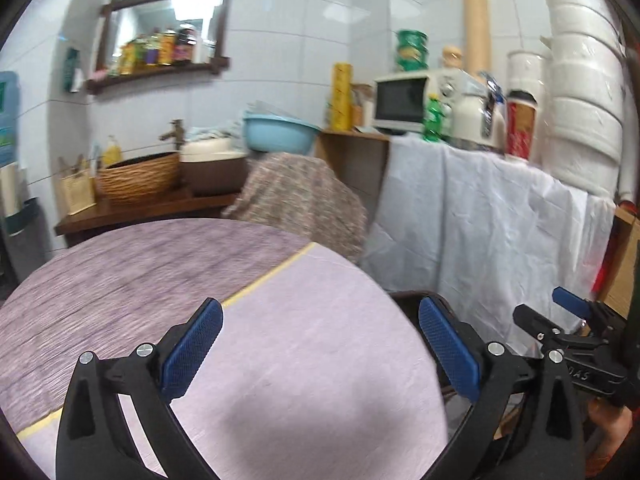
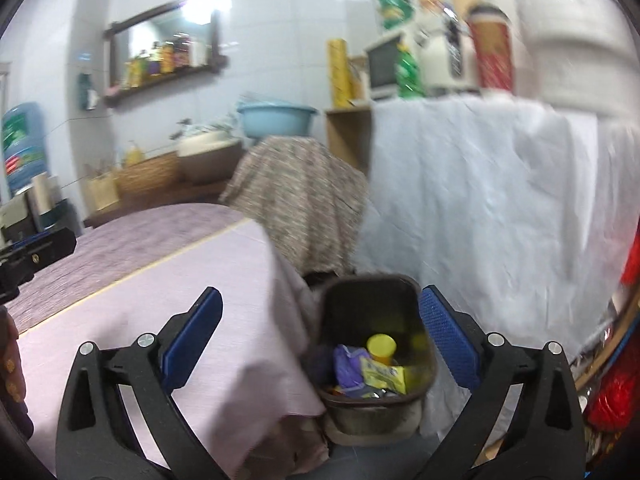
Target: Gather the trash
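A dark brown trash bin (image 2: 376,292) stands on the floor beside the table's right edge. Inside it lie a yellow-capped bottle (image 2: 382,347), a purple wrapper (image 2: 349,364) and a yellow packet (image 2: 386,374). My right gripper (image 2: 320,340) is open and empty, hovering above the bin. My left gripper (image 1: 320,344) is open and empty above the lilac tablecloth (image 1: 312,360). The right gripper also shows in the left wrist view (image 1: 560,320), and the bin's rim (image 1: 408,296) peeks past the table edge.
The round table (image 2: 120,320) has a lilac and purple cloth. A patterned cloth covers something (image 2: 296,200) behind it. A white-draped counter (image 2: 480,200) at right carries a microwave (image 1: 400,100), bottles and stacked white bowls (image 1: 580,80). A wooden sink shelf (image 1: 152,200) stands at the back left.
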Action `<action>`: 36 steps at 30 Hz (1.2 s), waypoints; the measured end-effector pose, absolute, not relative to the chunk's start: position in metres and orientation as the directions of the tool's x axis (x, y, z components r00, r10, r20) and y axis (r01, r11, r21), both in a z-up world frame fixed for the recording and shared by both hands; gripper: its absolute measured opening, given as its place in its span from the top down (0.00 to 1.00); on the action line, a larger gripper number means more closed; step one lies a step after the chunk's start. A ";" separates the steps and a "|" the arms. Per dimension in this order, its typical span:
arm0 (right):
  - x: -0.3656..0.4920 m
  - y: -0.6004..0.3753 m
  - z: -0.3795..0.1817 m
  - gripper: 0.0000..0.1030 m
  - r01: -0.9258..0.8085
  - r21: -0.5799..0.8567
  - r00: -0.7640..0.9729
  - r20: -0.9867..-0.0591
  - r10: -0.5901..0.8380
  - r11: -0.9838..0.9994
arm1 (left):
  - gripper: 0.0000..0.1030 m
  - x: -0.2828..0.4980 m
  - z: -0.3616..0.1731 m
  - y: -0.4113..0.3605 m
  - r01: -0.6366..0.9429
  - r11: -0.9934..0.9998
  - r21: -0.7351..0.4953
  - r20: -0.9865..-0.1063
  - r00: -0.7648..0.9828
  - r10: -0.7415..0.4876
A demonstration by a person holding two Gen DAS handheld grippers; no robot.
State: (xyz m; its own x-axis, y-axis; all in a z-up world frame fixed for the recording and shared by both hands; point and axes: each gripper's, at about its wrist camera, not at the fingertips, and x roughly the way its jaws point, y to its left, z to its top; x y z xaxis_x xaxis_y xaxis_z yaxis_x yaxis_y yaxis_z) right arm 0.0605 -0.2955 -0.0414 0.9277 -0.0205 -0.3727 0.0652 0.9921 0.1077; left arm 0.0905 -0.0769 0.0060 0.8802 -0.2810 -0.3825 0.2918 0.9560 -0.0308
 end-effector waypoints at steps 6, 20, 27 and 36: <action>0.036 -0.253 -0.029 0.06 -0.003 0.094 0.942 -0.335 0.034 0.996 | 0.05 0.049 0.004 -0.041 0.185 0.982 -0.022 -0.322 0.929 -0.183; -0.005 -0.188 -0.027 0.06 -0.108 0.048 0.946 -0.303 0.117 0.993 | 0.05 -0.005 -0.006 -0.010 0.079 0.996 -0.031 -0.259 0.962 -0.084; -0.014 -0.185 -0.025 0.06 -0.117 0.038 0.949 -0.292 0.123 0.992 | 0.05 -0.006 -0.010 -0.002 0.047 0.997 -0.062 -0.268 0.962 -0.062; -0.016 -0.191 -0.021 0.06 -0.112 0.045 0.954 -0.273 0.120 0.993 | 0.05 -0.007 -0.008 0.005 0.034 0.998 -0.060 -0.273 0.961 -0.049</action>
